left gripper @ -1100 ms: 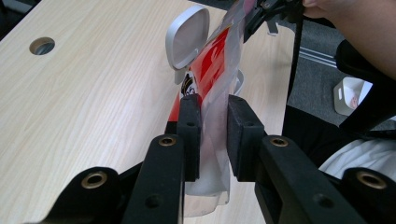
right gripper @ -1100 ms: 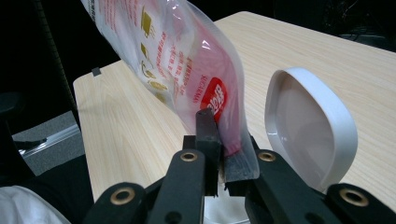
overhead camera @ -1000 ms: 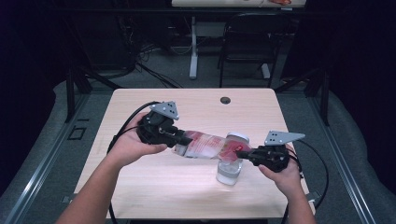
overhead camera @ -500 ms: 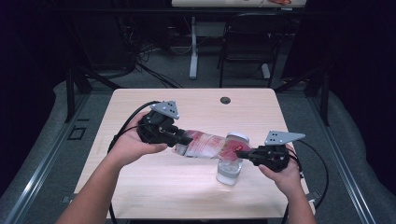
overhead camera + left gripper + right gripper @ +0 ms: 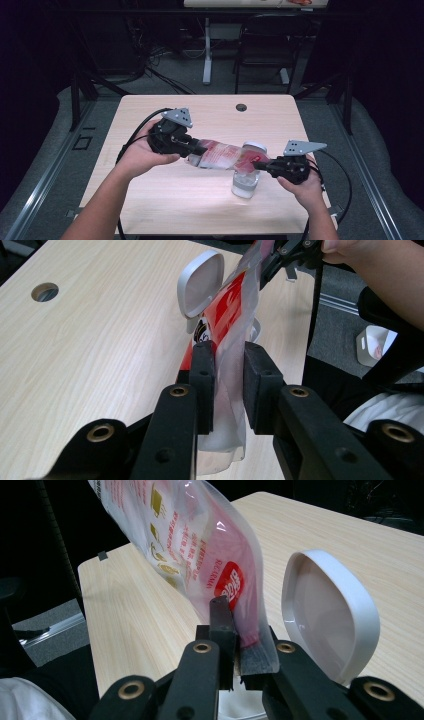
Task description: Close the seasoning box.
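Left gripper (image 5: 200, 148) and right gripper (image 5: 259, 163) fingers each clamp one end of the pouch (image 5: 222, 155), suspended above the jar (image 5: 246, 181) on the tabletop (image 5: 165, 200).

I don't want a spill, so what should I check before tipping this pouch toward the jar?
1. Left gripper clamped on the pouch end: ok.
2. Right gripper clamped on the other end: ok.
3. Pouch lifted off the table: ok.
4. Jar upright beneath the pouch: ok.
5. Jar lid flipped open: ok.
6. Pouch already torn open: cannot tell.
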A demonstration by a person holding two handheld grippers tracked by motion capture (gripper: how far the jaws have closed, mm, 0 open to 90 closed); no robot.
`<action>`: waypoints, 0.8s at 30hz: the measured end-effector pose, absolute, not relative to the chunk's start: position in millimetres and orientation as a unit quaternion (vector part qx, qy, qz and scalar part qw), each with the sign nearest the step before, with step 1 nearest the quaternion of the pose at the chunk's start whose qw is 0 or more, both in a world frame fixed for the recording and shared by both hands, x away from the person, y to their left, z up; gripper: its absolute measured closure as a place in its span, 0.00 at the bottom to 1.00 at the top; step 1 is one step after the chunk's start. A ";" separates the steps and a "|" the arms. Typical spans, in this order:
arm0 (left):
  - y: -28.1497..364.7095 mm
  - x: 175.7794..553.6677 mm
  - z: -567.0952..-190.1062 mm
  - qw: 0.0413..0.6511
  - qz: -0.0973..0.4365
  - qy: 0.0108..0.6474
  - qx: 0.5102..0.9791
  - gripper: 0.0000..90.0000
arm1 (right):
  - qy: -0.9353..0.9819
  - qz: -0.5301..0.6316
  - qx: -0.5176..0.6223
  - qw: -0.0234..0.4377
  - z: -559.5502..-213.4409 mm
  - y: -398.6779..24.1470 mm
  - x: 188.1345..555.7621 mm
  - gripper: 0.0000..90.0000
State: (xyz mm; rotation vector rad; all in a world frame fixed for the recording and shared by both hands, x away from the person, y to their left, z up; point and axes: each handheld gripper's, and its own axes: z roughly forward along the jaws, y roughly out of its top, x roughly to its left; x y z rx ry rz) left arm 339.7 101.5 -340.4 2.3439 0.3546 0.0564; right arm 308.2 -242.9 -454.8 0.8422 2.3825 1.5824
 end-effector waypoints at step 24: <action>99.4 340.3 -338.6 0.374 0.021 0.137 0.917 0.86 | 0.799 0.526 0.282 0.078 -454.1 -243.0 307.4 0.97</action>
